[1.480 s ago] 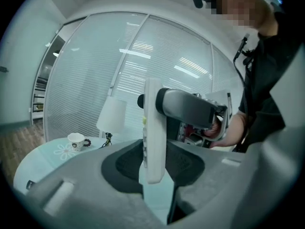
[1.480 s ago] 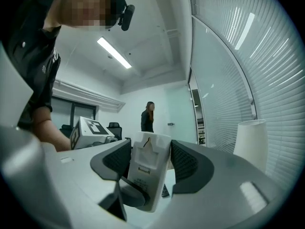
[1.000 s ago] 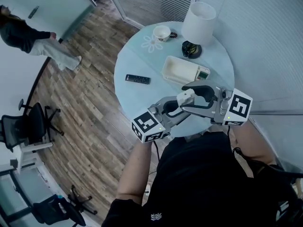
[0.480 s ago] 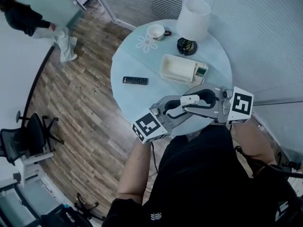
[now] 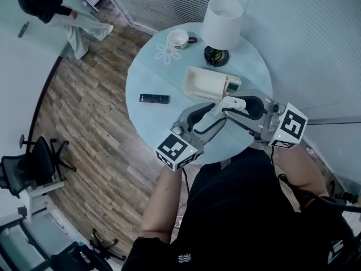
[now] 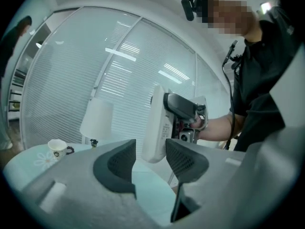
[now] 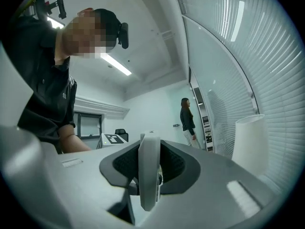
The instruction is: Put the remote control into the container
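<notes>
A white remote (image 5: 230, 102) hangs in the air over the near part of the round table (image 5: 148, 78), between both grippers. My right gripper (image 7: 149, 163) is shut on it, the remote (image 7: 149, 173) standing edge-on between the pads. My left gripper (image 6: 150, 159) has its jaws opening; the remote's end (image 6: 156, 123) sits between them with a gap on the left side. The cream container (image 5: 203, 83) lies just beyond the grippers. A black remote (image 5: 154, 99) lies on the table left of it.
A lamp with a white shade (image 5: 221, 21) and a cup (image 5: 178, 38) on a flower mat stand at the table's far side. A small device with a green screen (image 5: 233, 86) lies in the container's right end. A person (image 5: 51, 7) stands far left.
Both grippers have moved forward over the table toward the container. The left jaws have spread apart from the white remote, and the right jaws have closed on it.
</notes>
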A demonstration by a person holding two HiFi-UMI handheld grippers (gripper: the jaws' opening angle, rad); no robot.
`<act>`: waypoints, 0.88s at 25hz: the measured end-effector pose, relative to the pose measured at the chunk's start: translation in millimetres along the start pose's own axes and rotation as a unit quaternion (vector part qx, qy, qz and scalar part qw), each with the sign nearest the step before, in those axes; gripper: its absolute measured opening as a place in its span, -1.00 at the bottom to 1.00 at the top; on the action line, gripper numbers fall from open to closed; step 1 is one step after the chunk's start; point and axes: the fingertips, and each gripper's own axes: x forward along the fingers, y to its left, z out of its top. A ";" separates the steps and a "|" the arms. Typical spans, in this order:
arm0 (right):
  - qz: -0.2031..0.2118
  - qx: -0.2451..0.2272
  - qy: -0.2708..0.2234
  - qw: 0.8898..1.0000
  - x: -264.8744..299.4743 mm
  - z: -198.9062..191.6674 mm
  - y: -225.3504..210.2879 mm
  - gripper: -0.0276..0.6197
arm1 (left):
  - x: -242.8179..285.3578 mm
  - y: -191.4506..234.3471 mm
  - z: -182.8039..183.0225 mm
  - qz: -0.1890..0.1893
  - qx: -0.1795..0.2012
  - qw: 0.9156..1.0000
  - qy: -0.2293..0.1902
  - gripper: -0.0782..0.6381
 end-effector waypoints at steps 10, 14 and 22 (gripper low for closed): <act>-0.038 0.015 -0.007 0.999 -45.8 -5.0 -83.2 -0.61 | 23.9 55.3 15.9 0.166 -0.023 0.986 -0.026 -0.28; -0.063 0.018 -0.005 0.998 -61.9 -10.4 -119.3 -0.61 | 25.9 69.3 16.7 0.218 -0.039 0.974 -0.038 -0.43; -0.058 0.015 0.003 0.998 -72.3 -38.8 -173.4 -0.61 | 30.8 99.5 13.4 0.318 -0.026 0.947 -0.042 -0.70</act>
